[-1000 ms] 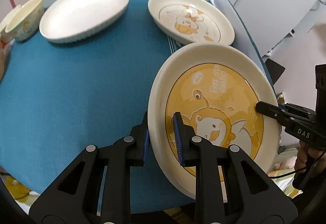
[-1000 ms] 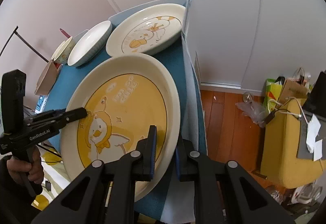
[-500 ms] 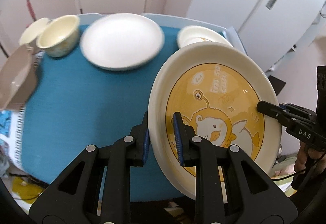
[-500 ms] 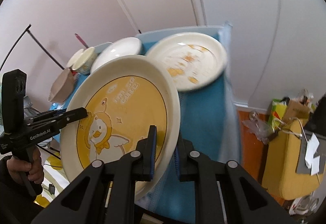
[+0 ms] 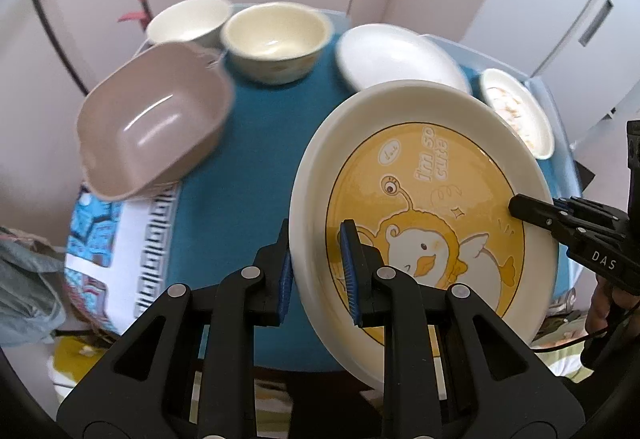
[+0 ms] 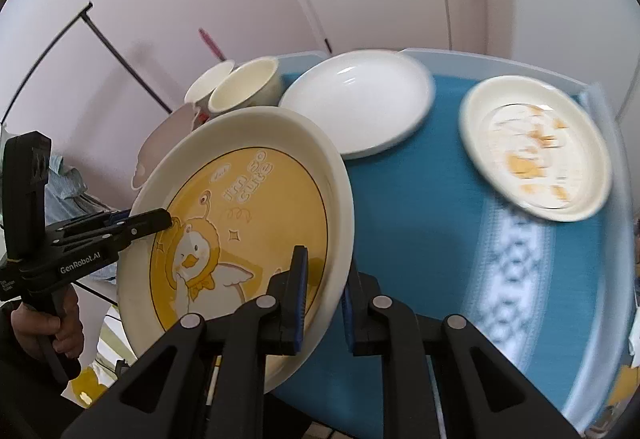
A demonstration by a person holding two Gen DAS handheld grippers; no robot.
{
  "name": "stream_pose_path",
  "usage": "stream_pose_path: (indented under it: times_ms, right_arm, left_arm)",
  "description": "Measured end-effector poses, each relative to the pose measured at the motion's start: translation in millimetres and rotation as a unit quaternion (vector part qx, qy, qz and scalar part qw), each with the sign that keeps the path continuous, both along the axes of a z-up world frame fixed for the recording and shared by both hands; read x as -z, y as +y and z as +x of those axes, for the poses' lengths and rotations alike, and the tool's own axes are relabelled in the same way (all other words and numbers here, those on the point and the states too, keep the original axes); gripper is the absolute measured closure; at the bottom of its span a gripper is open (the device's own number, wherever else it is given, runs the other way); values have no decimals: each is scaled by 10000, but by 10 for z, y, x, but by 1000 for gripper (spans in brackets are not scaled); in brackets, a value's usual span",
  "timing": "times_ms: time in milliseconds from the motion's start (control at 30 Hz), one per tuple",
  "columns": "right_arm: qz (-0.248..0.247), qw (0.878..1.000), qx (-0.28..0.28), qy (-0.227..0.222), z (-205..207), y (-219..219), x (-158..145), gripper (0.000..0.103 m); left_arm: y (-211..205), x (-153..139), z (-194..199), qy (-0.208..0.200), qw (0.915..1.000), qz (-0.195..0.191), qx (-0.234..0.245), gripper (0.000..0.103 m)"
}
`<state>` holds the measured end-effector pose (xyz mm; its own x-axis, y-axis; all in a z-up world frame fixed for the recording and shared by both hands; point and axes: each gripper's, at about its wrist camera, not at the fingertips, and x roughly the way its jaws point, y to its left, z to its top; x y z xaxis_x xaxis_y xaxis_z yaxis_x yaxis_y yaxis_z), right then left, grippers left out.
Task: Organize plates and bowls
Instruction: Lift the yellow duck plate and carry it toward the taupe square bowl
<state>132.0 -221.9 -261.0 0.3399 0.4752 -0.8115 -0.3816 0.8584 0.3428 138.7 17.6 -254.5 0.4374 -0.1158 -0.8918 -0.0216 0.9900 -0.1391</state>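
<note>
duck plate clamped by both tongs, empty bowl

The left tongs are closed on the near rim of the yellow duck plate, one finger under it and one on its face. The right tongs grip the opposite rim in the same way. Both tongs carry the plate tilted above the table. A hand holds the left handle.
</note>
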Motion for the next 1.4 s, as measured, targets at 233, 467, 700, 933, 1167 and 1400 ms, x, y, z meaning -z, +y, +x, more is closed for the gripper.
stream_pose_path:
  times_ms: [233, 467, 700, 933, 1167, 1400]
  right_arm:
    - [-148, 9997, -11, 193, 51, 535, 276, 89]
    - [-129, 9997, 155, 124, 147, 713, 476, 89]
    - [-181, 9994, 286, 101, 149, 742, 547, 89]
    - [-203, 9994, 242, 144, 121, 750, 547, 89]
    - [-272, 9990, 290, 200, 117, 765, 550, 89]
    - [-337, 9978, 556, 82, 86, 690, 436, 89]
  left_arm:
    - [445, 299, 61, 166, 9998, -23, 64, 85]
    - [652, 598, 149, 190, 9991, -36, 367, 85]
    - [645, 580, 183, 23, 9986, 88, 520, 85]
    - [549, 583, 225, 77, 9983, 301, 495, 84]
    - [490, 625, 265, 183, 9976, 267, 607, 61]
    - [457, 512, 159, 161, 9972, 362, 641, 60]
